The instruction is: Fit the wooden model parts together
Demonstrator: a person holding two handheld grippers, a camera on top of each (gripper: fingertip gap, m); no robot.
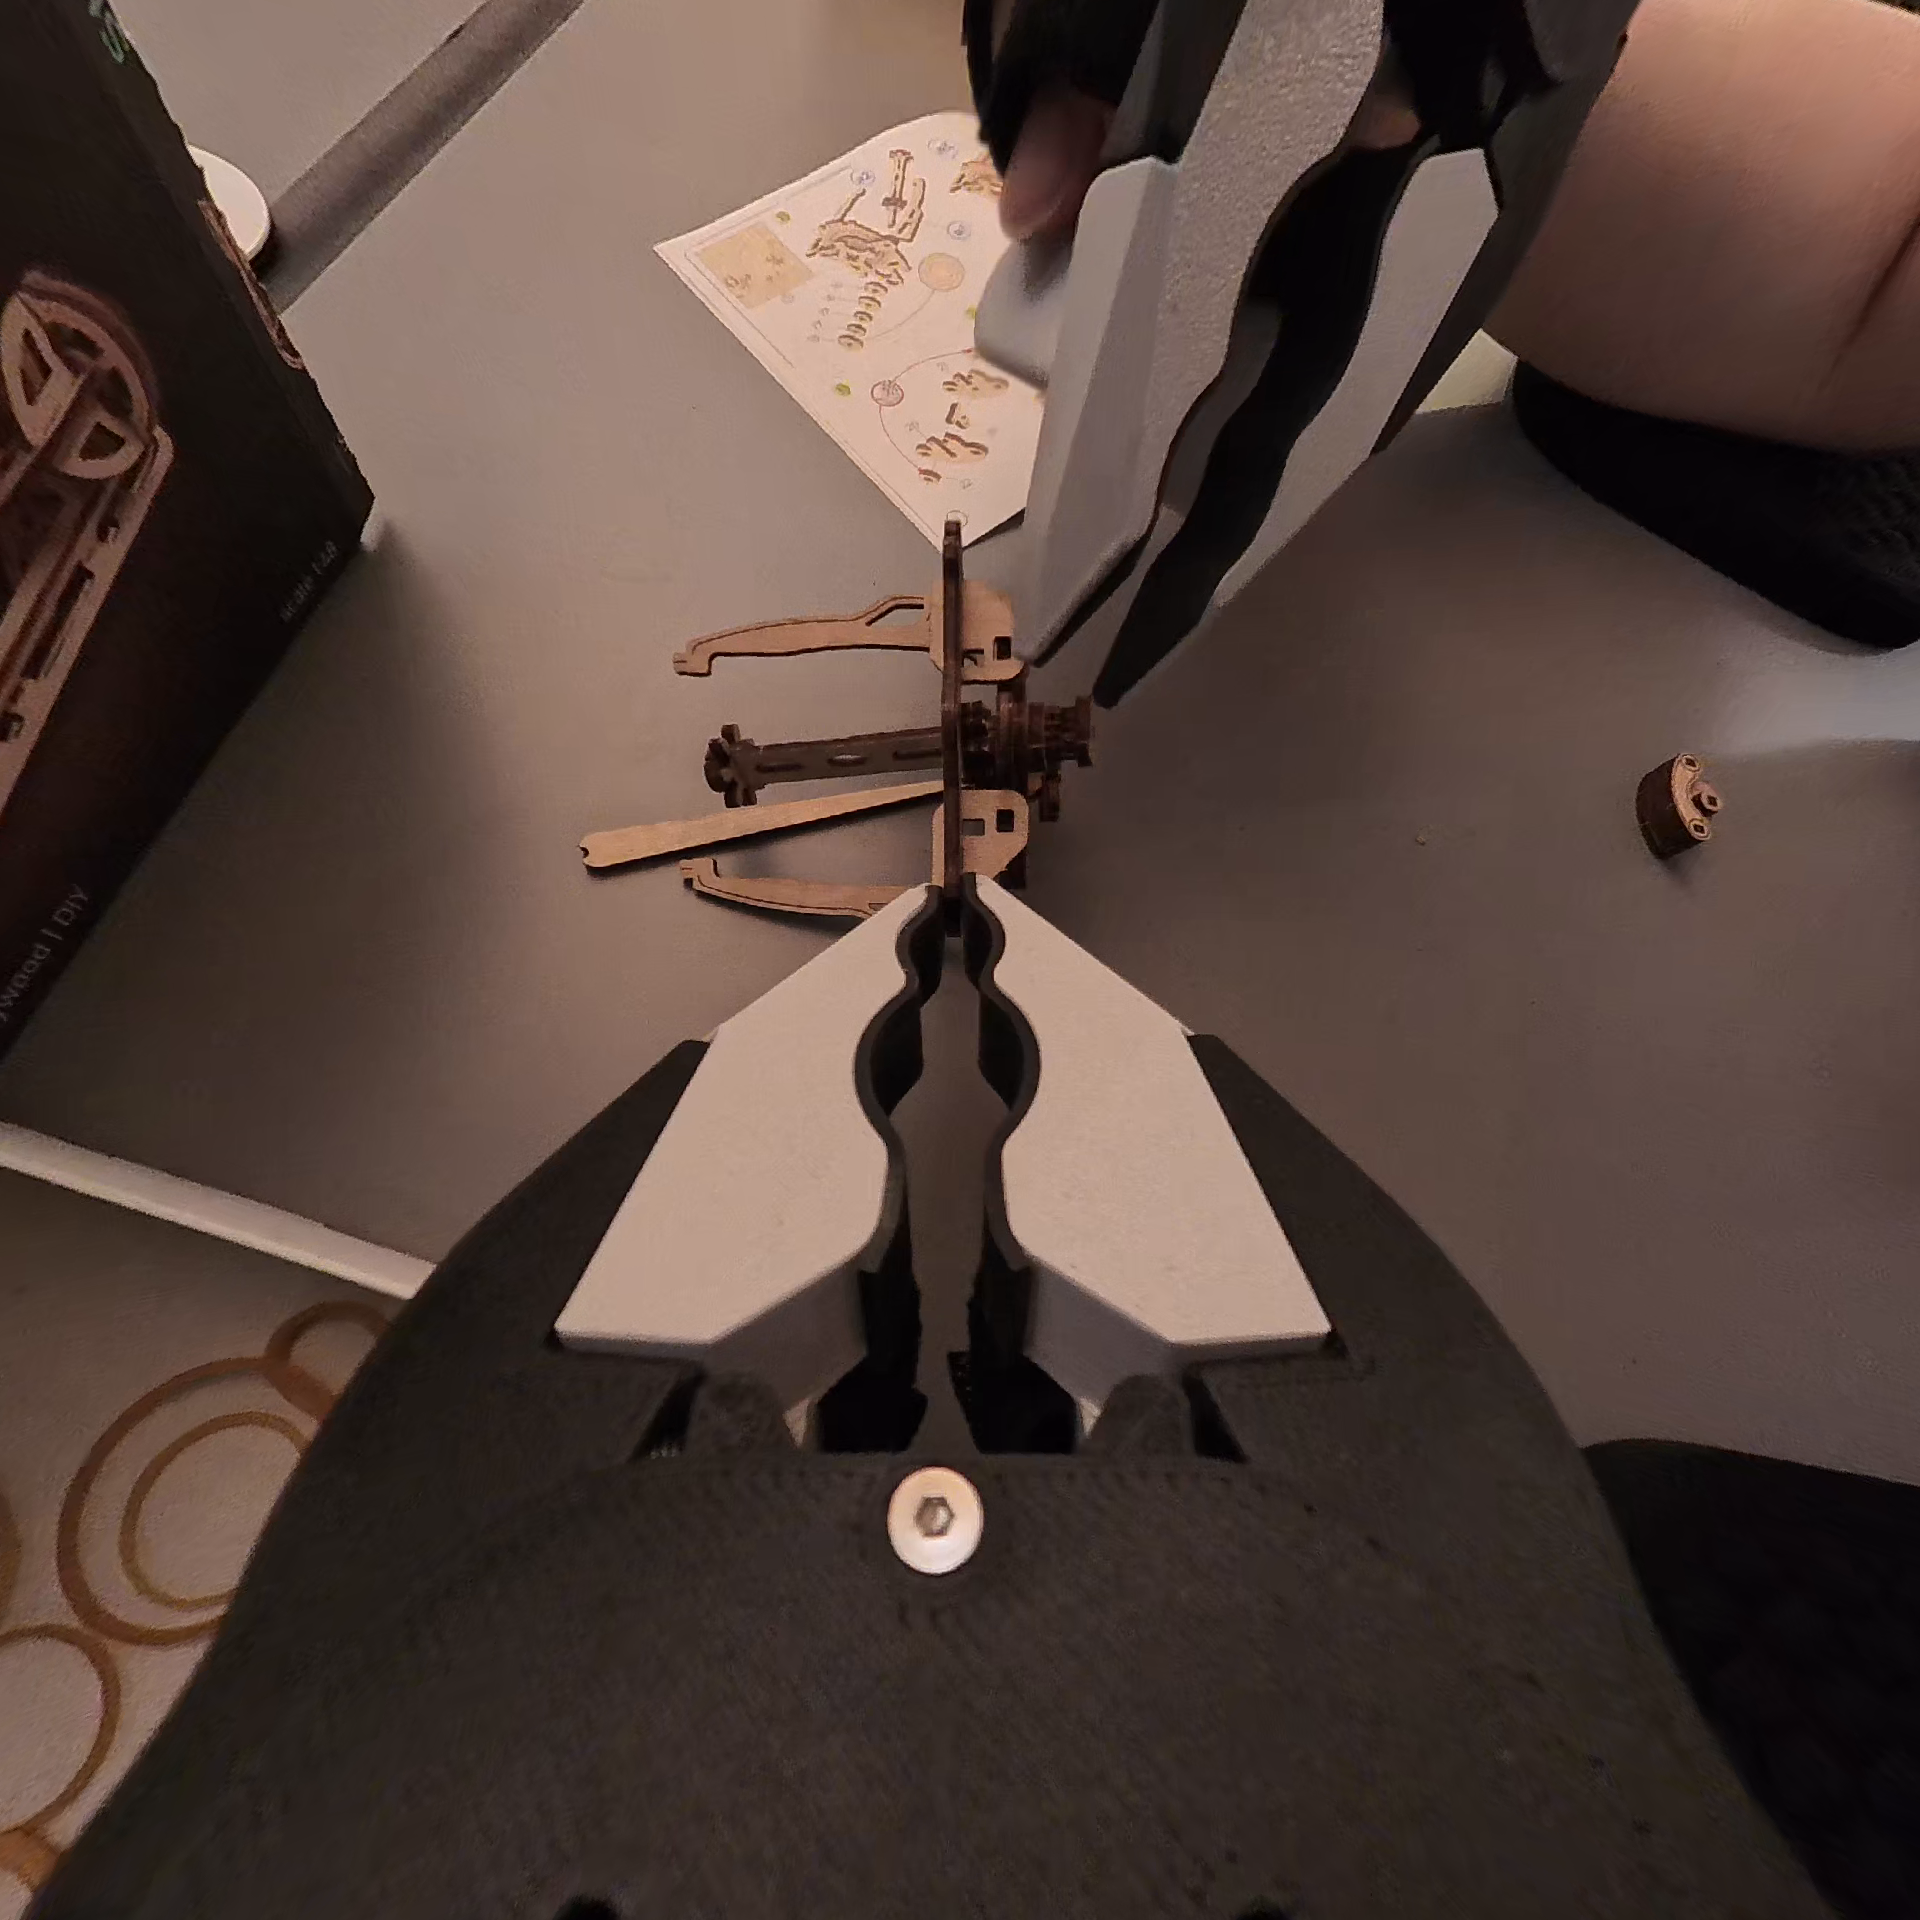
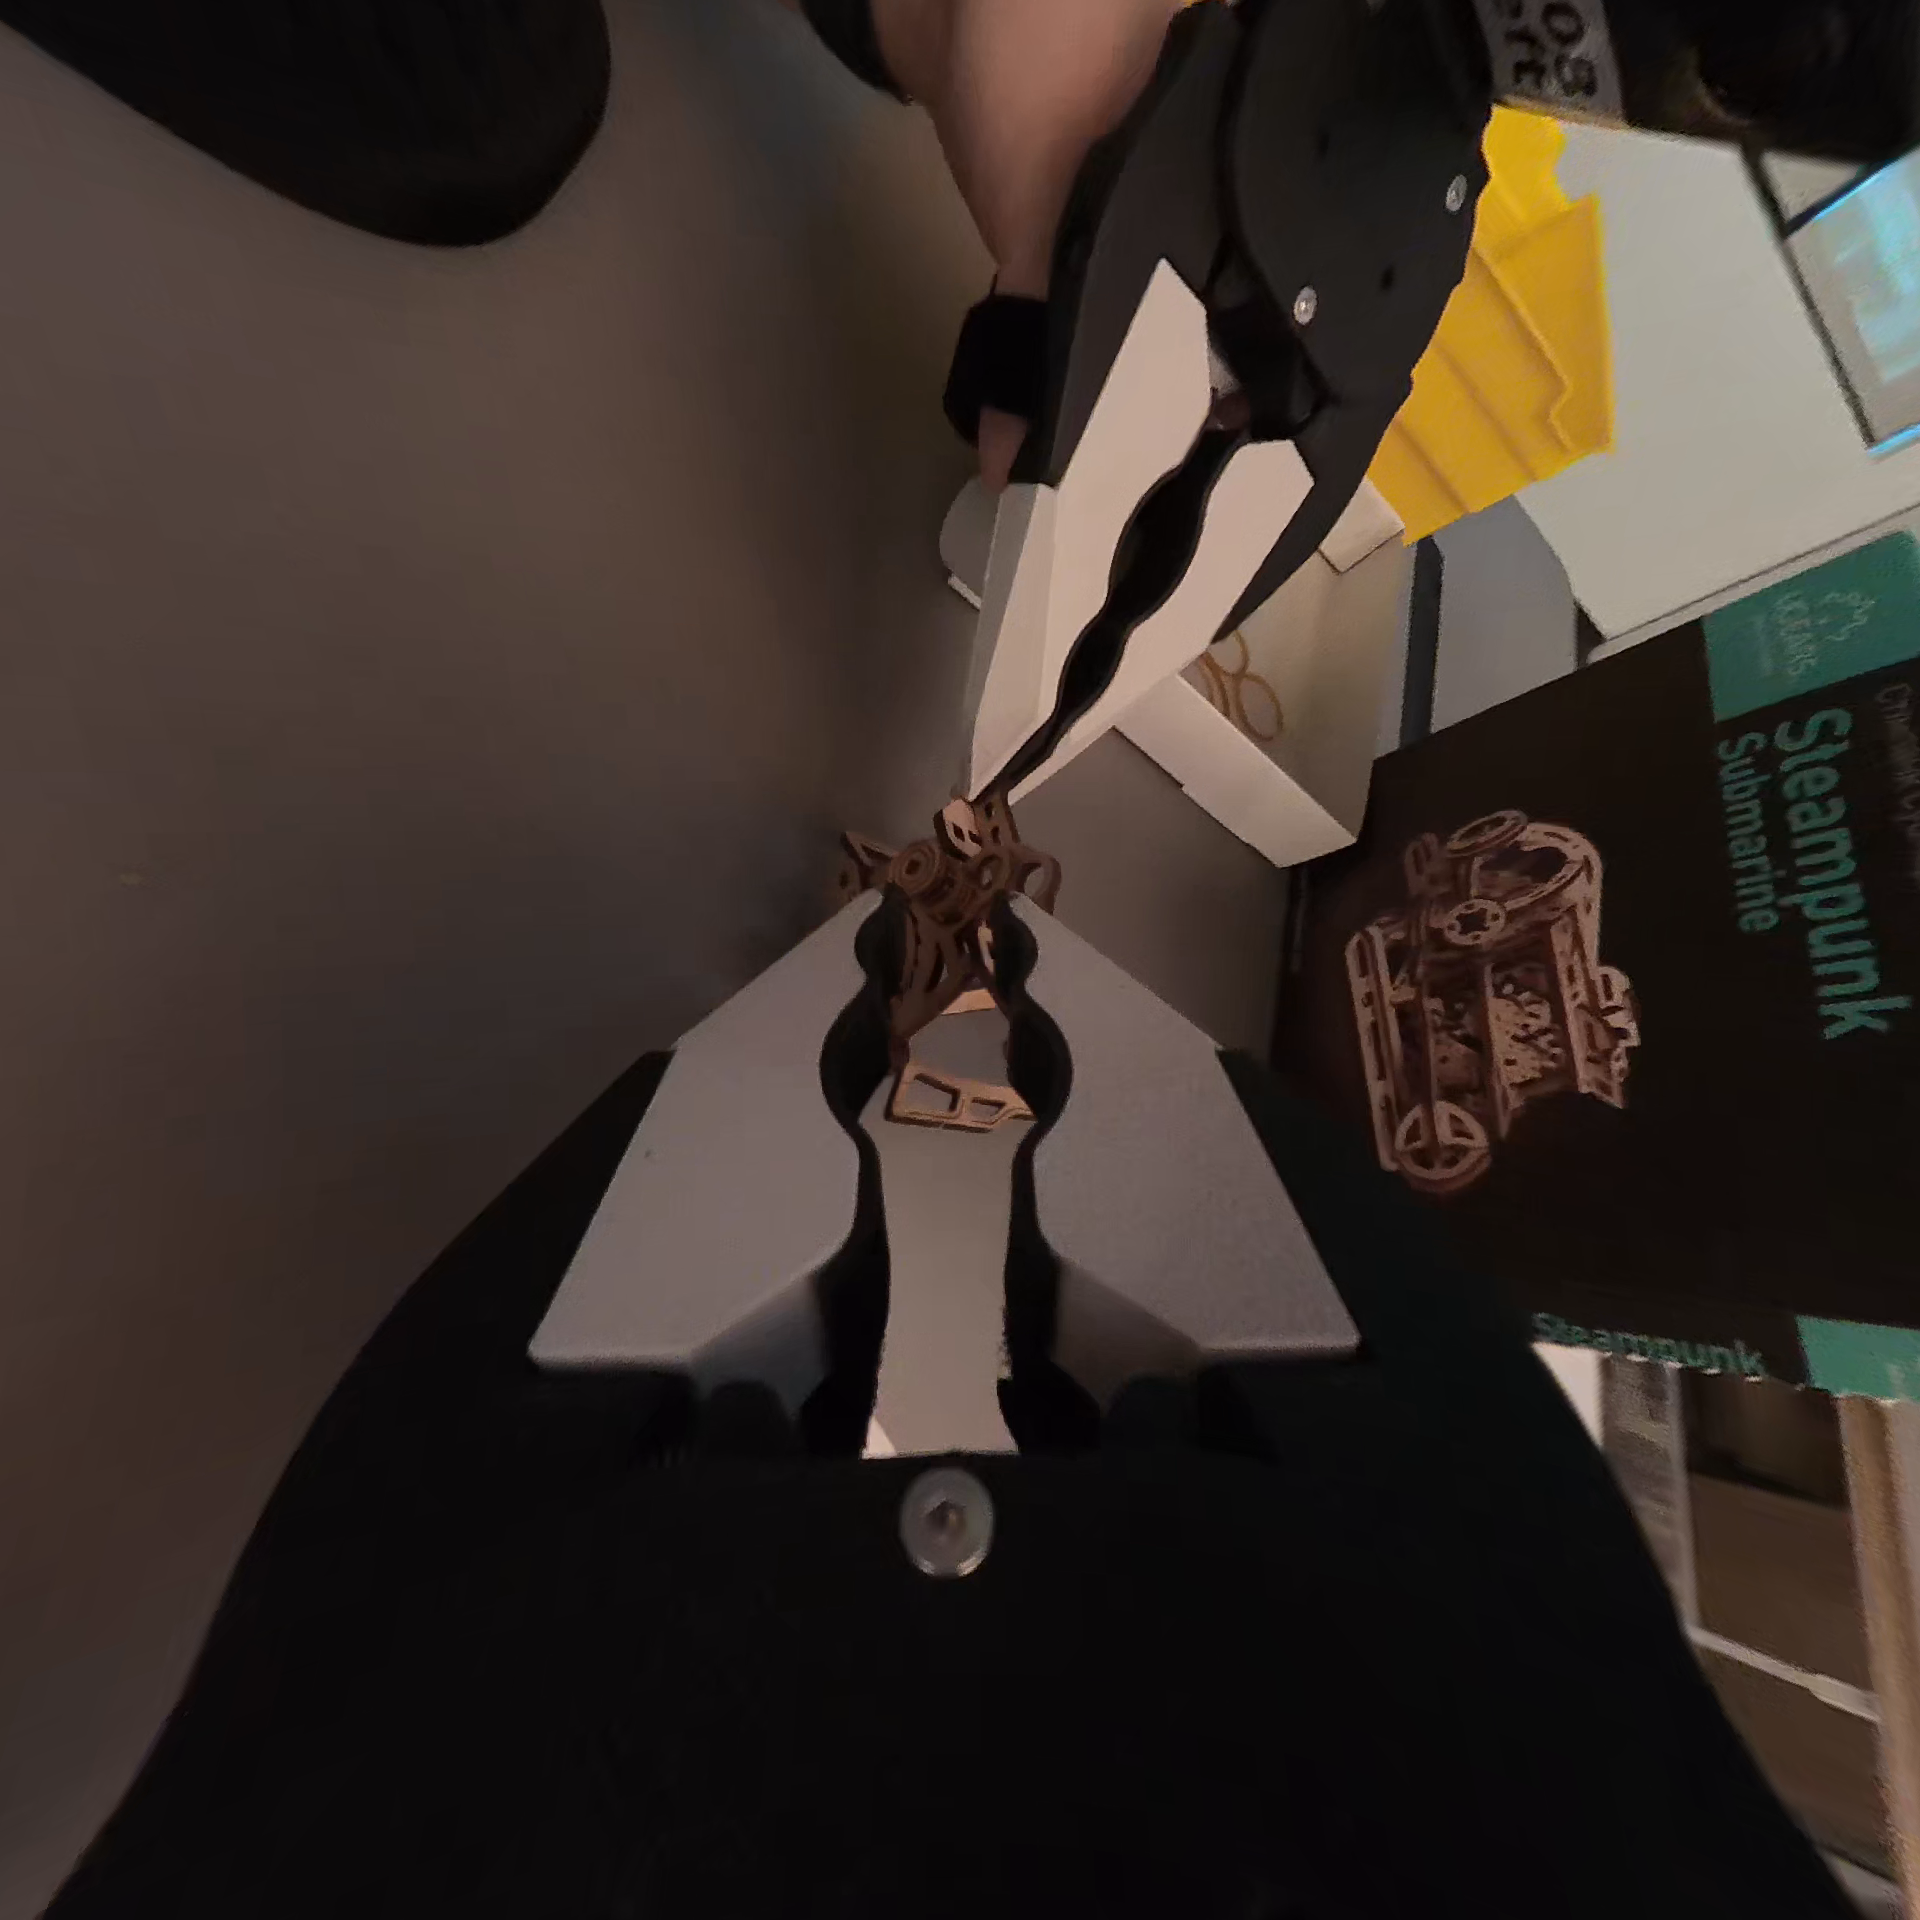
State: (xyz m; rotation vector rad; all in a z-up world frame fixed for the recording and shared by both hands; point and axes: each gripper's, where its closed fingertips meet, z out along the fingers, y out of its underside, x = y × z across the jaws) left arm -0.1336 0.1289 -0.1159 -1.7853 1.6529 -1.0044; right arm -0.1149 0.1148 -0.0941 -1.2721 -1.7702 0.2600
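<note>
A wooden model assembly (image 1: 831,756) is held over the grey table (image 1: 1351,1039). It has a dark shaft with small gears, a thin upright plate and flat pale arms pointing left. My left gripper (image 1: 951,896) is shut on the lower edge of that plate. My right gripper (image 1: 1065,675) comes down from the upper right, its tips at the gear stack on the assembly's right end. In the right wrist view my right gripper (image 2: 951,920) closes around the gear hub (image 2: 930,904), and my left gripper (image 2: 987,802) pinches the plate from above.
A small loose wooden part (image 1: 1678,805) lies on the table at right. An instruction sheet (image 1: 873,343) lies behind the assembly. A dark product box (image 1: 125,520) stands at left. A flat wooden piece (image 2: 956,1103) lies under my right gripper. Yellow bins (image 2: 1507,343) are beyond the table. My right fingertips sit around 4 cm from my left ones.
</note>
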